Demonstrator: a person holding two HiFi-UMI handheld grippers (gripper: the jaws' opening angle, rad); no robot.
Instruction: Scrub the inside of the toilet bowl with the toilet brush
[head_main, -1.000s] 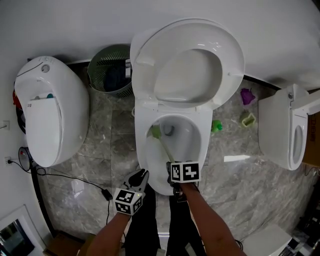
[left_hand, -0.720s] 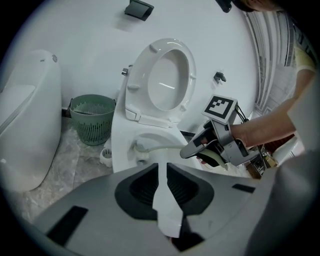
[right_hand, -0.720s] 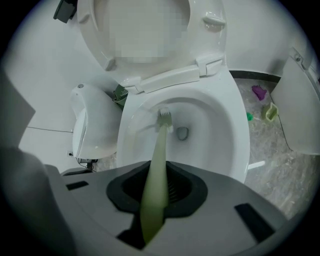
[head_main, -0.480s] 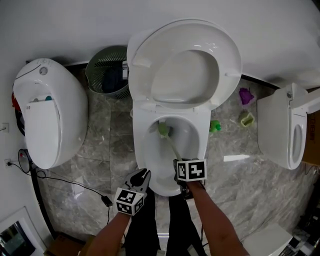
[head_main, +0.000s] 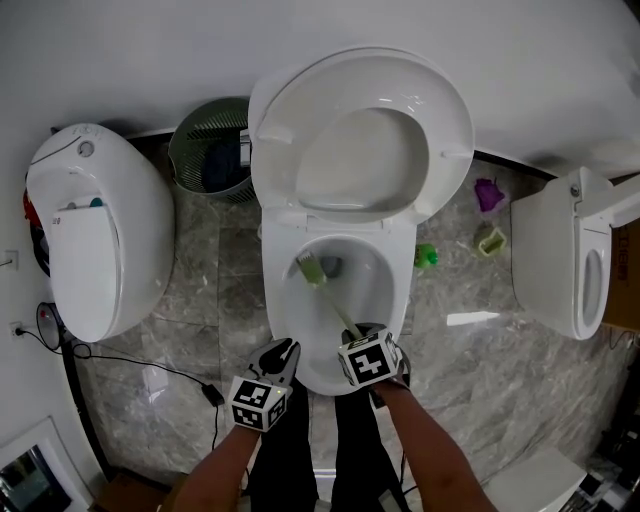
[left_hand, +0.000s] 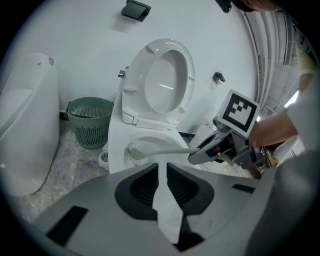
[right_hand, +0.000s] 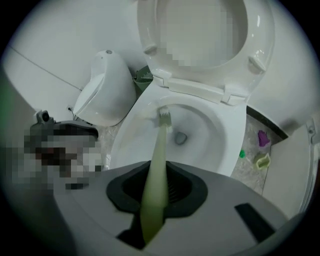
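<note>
We hold the toilet brush (head_main: 326, 297) in the right tongs (head_main: 353, 334), which are clamped on the near end of its pale green handle (the right gripper view shows the handle pinched between the two dark pads). From there the handle slants away and to the left, down into the toilet bowl (head_main: 377, 292). The brush head lies against the bowl's far left inner wall, just left of the drain hole (head_main: 334, 265). Our left tongs (head_main: 283, 351) hover just beside the bowl's near left rim. They are parted by only a narrow slit and grip nothing that we can make out. The seat and lid (head_main: 360, 130) stand raised against the far wall. A green waste basket (head_main: 212, 150) sits to the far left of the bowl, and a second toilet (head_main: 95, 230) stands closed at the left. A few small purple and green items (head_main: 490, 193) lie on the marble floor to the right.
</note>
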